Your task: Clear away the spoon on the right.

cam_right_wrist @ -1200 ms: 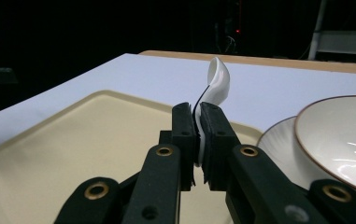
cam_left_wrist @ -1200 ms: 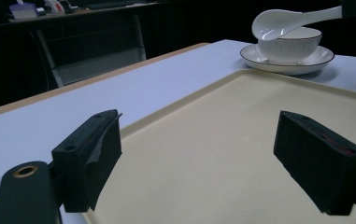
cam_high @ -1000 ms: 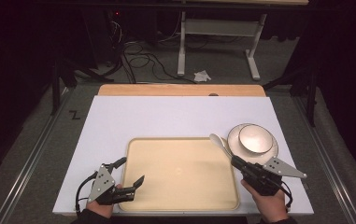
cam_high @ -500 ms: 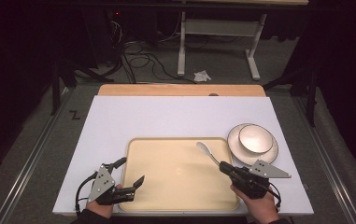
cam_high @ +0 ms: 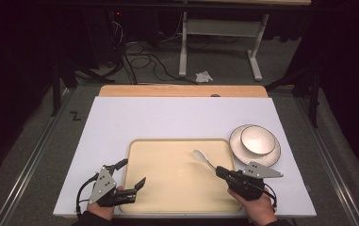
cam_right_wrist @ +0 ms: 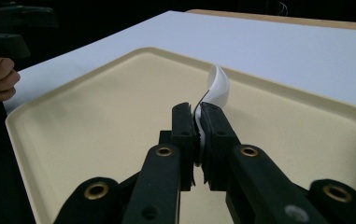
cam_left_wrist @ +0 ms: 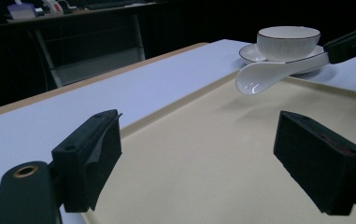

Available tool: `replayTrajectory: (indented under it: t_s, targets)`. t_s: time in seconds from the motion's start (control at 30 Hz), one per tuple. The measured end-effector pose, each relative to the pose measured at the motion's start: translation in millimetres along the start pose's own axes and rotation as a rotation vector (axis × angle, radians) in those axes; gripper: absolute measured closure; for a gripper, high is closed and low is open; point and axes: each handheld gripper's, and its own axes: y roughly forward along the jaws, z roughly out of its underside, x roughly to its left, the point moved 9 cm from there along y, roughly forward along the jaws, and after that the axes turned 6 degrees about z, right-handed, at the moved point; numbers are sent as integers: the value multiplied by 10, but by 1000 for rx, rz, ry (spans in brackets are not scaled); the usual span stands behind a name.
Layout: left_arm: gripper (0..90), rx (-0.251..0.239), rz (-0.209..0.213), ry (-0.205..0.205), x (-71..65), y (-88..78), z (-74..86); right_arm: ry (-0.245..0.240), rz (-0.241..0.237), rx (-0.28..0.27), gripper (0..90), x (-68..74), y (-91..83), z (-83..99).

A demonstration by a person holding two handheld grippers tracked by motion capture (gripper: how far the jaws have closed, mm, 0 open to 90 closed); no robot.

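The white spoon (cam_high: 202,158) is held by its handle between the closed jaws of the right gripper (cam_high: 220,171). In the right gripper view the thin handle is seen pinched edge-on between the two black pads (cam_right_wrist: 215,126), with the spoon (cam_right_wrist: 217,88) rising beyond the fingertips and its bowl turned on its side. The spoon is carried over the right half of the cream tray (cam_high: 134,155), clear of the tray floor — in the left gripper view the spoon (cam_left_wrist: 278,74) is seen hanging above the tray (cam_left_wrist: 203,154) with a soft shadow beneath it, the bowl end pointing away from the right gripper (cam_left_wrist: 337,51).

Behind the spoon a white bowl (cam_high: 258,140) is seated on a white plate (cam_high: 236,150), both set on the white table (cam_high: 167,117) just beside the tray's far right corner.

One mark can be read: a black "Z" (cam_high: 75,116) is laid on the grey floor at the table's left edge.

The right gripper is held low and roughly level by the right hand (cam_high: 257,209), pointed forward and to the left across the tray. The left gripper (cam_high: 131,177) is kept at the tray's near left corner in the left hand (cam_high: 102,207), its jaws spread wide with nothing between them — the pads (cam_left_wrist: 89,154) are seen well apart, one over the tray's left rim and one over the tray floor.
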Motion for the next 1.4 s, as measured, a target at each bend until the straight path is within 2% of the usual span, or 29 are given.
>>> replayTrajectory:
  t_s: [1.03,1.1,1.17,1.4]
  targets:
    - [158,4,8,-4,-8,7,7,9,-1,63,858,-29,84,162]
    - [158,5,10,-4,-11,9,8,11,8,61,840,-41,83,161]
    - [158,5,12,-4,-14,9,8,8,18,63,767,-54,83,159]
    - [158,5,13,-5,-15,8,8,13,25,59,754,-73,73,146]
